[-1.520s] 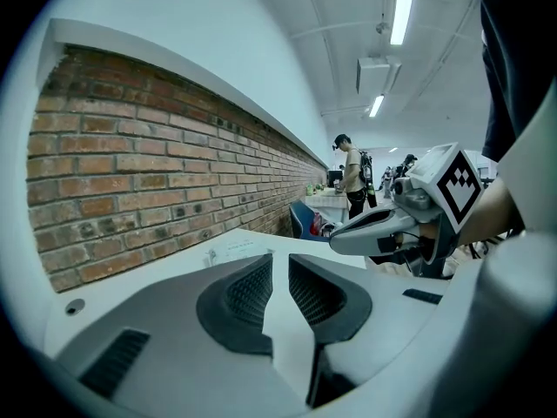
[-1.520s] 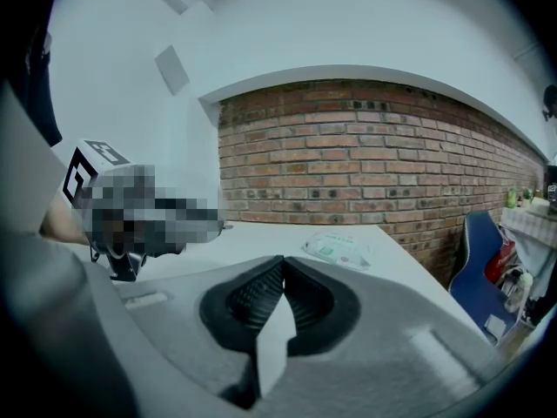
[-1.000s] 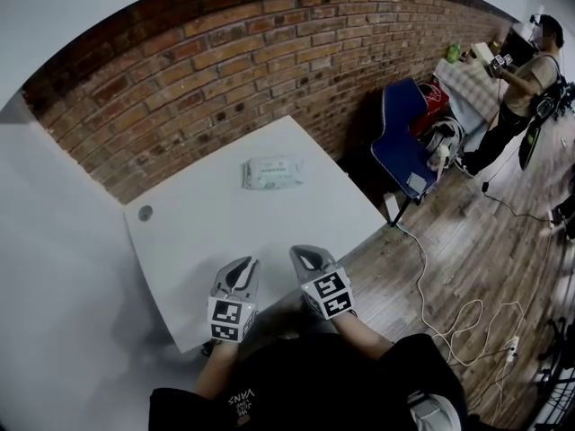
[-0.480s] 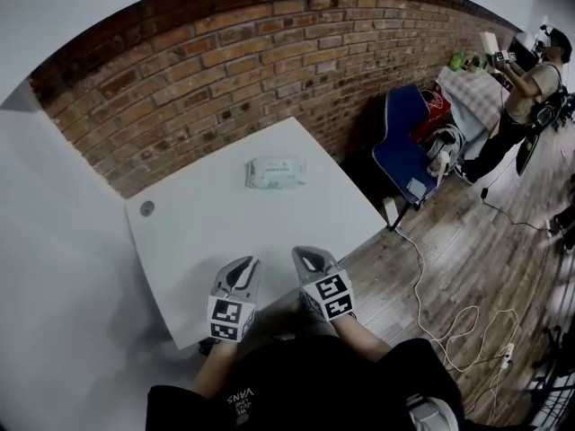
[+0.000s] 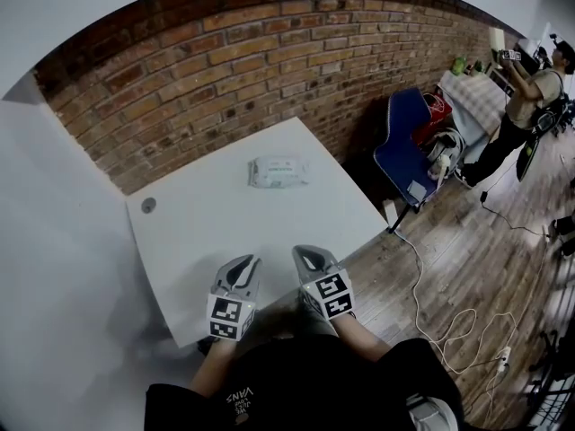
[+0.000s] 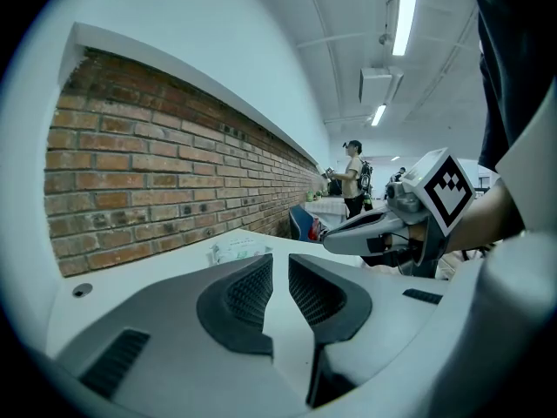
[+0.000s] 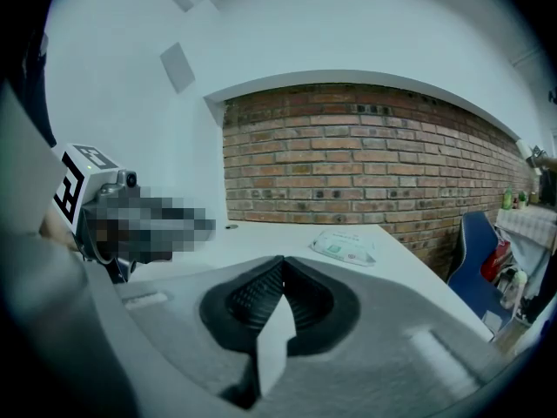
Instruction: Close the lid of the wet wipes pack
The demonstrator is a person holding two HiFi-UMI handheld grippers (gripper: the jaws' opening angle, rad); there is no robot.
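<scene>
The wet wipes pack (image 5: 278, 171) is a pale flat pouch lying on the white table (image 5: 207, 227), toward its far side near the brick wall. It also shows in the left gripper view (image 6: 237, 251) and in the right gripper view (image 7: 344, 246). Its lid is too small to make out. My left gripper (image 5: 241, 268) hovers over the table's near edge, its jaws a narrow gap apart and empty (image 6: 280, 266). My right gripper (image 5: 308, 257) is beside it with its tips touching and nothing held (image 7: 281, 264). Both are well short of the pack.
A round cable hole (image 5: 148, 205) sits at the table's far left corner. A brick wall (image 5: 243, 52) runs behind the table. To the right stand a blue chair (image 5: 404, 142) and a person (image 5: 530, 88). Cables (image 5: 431, 303) lie on the wooden floor.
Both grippers and the pack stay where they were. The head view has shifted slightly, and the person at the far right has moved.
</scene>
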